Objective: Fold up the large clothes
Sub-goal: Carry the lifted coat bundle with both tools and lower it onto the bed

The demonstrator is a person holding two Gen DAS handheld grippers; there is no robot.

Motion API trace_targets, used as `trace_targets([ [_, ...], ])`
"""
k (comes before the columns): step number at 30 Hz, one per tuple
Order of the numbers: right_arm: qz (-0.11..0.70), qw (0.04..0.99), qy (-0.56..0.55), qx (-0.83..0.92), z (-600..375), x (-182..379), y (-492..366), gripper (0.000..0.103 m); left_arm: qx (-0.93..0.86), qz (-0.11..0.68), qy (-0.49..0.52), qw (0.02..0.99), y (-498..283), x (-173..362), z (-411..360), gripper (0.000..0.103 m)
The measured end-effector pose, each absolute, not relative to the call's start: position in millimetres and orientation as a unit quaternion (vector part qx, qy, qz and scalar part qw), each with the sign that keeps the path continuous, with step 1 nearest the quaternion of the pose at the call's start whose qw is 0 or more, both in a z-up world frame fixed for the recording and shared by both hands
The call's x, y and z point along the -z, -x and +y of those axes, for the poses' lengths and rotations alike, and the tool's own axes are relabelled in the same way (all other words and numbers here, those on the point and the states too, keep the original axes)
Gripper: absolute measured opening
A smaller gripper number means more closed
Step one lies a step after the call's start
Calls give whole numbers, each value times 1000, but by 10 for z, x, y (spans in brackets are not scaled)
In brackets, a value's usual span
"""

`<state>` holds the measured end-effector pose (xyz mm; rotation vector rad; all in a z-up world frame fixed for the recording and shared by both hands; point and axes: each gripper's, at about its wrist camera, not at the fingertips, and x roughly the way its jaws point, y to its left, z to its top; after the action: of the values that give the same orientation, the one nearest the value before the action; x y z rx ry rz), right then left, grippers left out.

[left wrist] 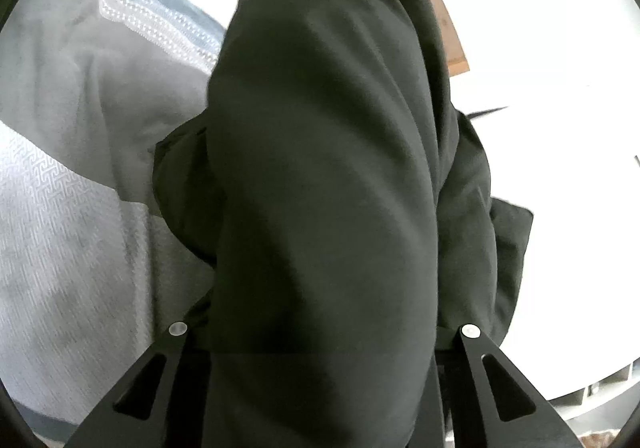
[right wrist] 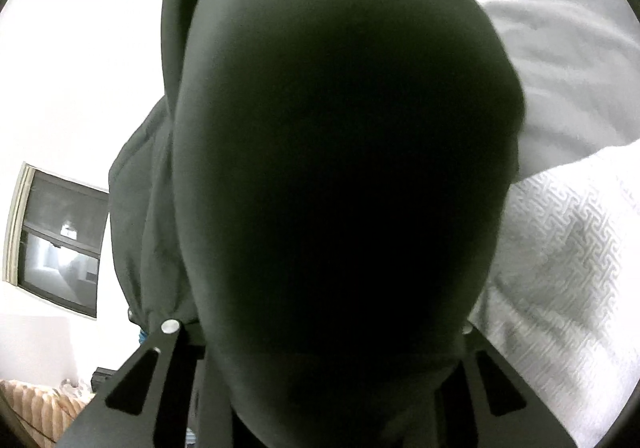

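Note:
A large dark green-black garment fills the middle of the left wrist view and drapes over and between the two fingers of my left gripper. The cloth hangs lifted above the bed, bunched in that grip, and it hides the pads. In the right wrist view the same dark garment blocks most of the picture. It runs down between the fingers of my right gripper, which is shut on it. A gathered hem of the garment shows by the left finger.
Below lies a bed with a white patterned cover and a grey blanket with a lace-edged sheet beyond. A wooden board stands behind. There is a window in the white wall at left.

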<state>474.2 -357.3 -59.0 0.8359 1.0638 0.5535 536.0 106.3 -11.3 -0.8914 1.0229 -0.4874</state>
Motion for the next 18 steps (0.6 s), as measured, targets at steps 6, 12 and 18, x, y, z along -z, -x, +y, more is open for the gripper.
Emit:
trace_targets([
  [6,467,752,-382,-266,-3390,196,-4658,24,241,437,424,756,-5171,-208,1157,22],
  [12,449,757,-393,-266,-3199,-96,-4612,24,262,415,421,763,-4962,-601,1278,22],
  [18,432,767,-392,-268,-3032,-367,-4595,24,282,392,417,770,-4588,-939,1313,21],
])
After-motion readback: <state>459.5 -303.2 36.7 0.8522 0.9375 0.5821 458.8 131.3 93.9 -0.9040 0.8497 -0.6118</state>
